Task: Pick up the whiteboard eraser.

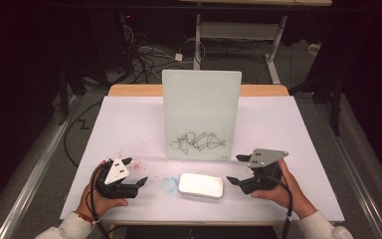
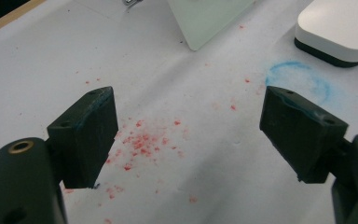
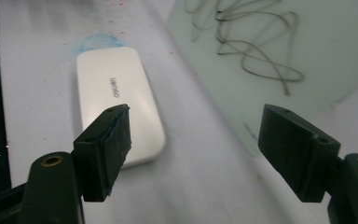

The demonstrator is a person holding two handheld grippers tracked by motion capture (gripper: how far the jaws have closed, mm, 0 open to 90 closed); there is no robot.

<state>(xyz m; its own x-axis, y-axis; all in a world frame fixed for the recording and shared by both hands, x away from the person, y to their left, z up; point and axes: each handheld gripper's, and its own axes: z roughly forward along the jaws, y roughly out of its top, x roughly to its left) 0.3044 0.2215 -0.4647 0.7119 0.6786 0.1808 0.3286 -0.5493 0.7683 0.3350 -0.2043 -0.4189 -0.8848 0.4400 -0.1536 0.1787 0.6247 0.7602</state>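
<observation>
Table (image 1: 129,124), white-covered, wooden far edge: one upright whiteboard (image 1: 201,112) (black scribbles low on its face); one white eraser (image 1: 201,185) lying flat just before it; blue chalk ring (image 1: 169,184); scattered red crumbs (image 1: 135,166).

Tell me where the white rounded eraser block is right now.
In the high view the white rounded eraser block lies flat, front-centre, before the upright scribbled whiteboard.
</observation>
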